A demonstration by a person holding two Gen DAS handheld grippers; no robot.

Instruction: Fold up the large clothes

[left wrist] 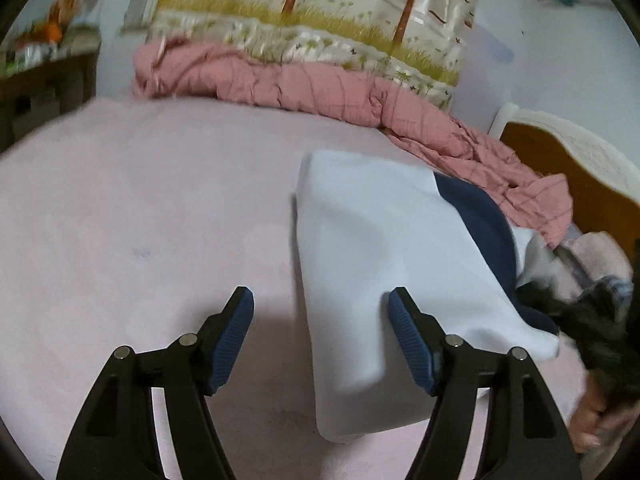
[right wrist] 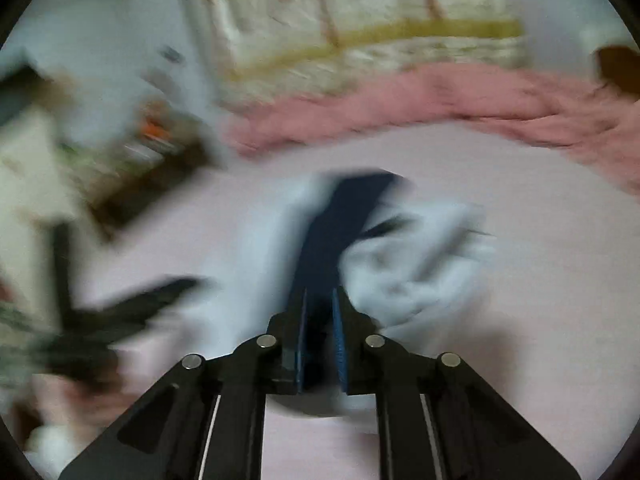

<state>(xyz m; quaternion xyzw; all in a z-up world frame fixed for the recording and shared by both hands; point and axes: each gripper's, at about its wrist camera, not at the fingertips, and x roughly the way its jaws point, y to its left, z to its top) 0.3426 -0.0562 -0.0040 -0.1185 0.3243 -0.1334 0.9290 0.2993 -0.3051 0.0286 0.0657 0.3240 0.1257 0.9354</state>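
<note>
I judge the step in hand to be a fold of the garment point(left wrist: 384, 264) on the bed point(left wrist: 140, 220), with the right side gripped and the left side about to be taken. To do it well I want both grippers on matching edges, so the cloth travels flat and lands square instead of bunching.

Starting on the left: my left gripper point(left wrist: 321, 300) has its jaws spread wide and holds nothing. Bare sheet lies between its left pad and the garment's edge; the pale cloth runs under and ahead of its right pad, though I cannot tell if they touch. The garment lies mostly right of and beyond these jaws, a navy panel point(left wrist: 480, 220) further right, and the pink blanket point(left wrist: 320, 84) well beyond.

My right gripper point(right wrist: 320, 300) is clenched: its jaws are nearly together, with dark navy cloth running up from between them. The view is blurred, so I take that as a grip on the garment point(right wrist: 420, 248), whose pale folds bunch just right of the jaws.
</note>
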